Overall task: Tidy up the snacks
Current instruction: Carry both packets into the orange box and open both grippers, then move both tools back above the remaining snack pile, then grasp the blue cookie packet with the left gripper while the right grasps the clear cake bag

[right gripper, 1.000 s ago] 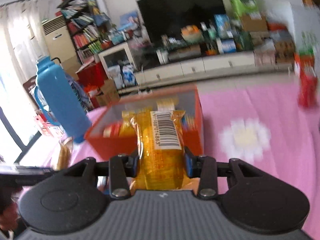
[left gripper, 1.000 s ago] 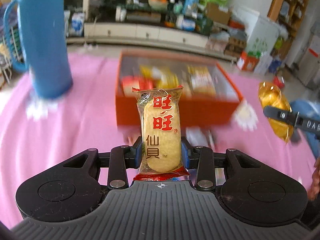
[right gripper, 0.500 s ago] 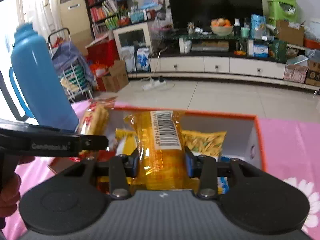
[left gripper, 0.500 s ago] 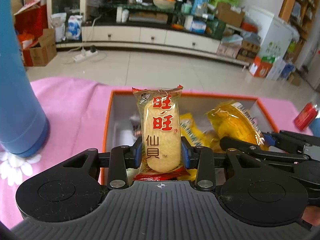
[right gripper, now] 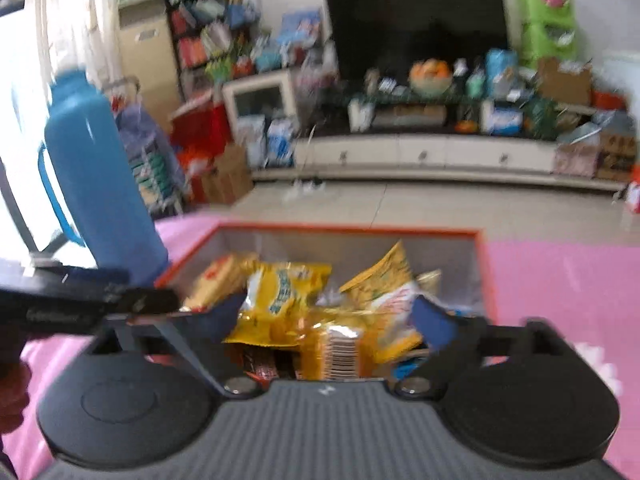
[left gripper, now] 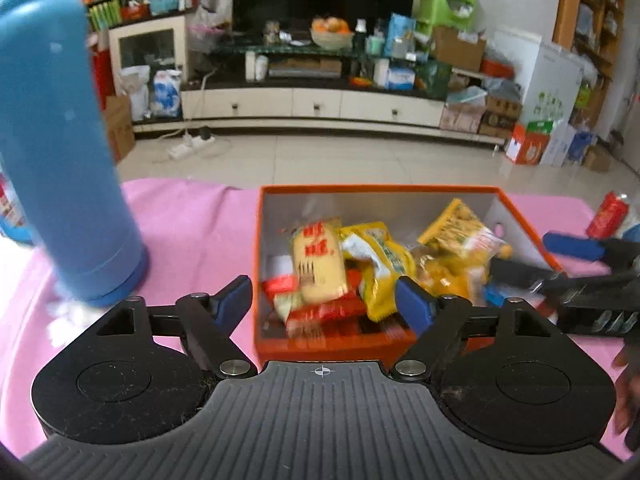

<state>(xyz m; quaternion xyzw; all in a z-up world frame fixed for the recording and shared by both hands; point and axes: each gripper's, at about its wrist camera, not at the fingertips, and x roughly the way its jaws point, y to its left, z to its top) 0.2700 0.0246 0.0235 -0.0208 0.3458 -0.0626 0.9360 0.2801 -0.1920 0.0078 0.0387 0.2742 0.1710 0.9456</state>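
An orange box (left gripper: 328, 342) with grey inner walls sits on the pink tablecloth and holds several snack packets. The rice cracker packet with red characters (left gripper: 318, 262) lies in the box's left part. The yellow packet with a barcode (right gripper: 340, 350) lies in the box near its front. My left gripper (left gripper: 324, 300) is open and empty above the box's near edge. My right gripper (right gripper: 330, 316) is open and empty over the box (right gripper: 486, 276); it also shows in the left wrist view (left gripper: 576, 258) at the box's right side.
A tall blue thermos (left gripper: 64, 152) stands on the cloth left of the box, also in the right wrist view (right gripper: 100, 196). A red can (left gripper: 608, 214) stands at the far right. The table's far edge drops to a tiled floor.
Both grippers have opened and let go of their packets. The rice cracker packet and the yellow barcode packet now lie in the orange box. Both grippers have pulled back a little.
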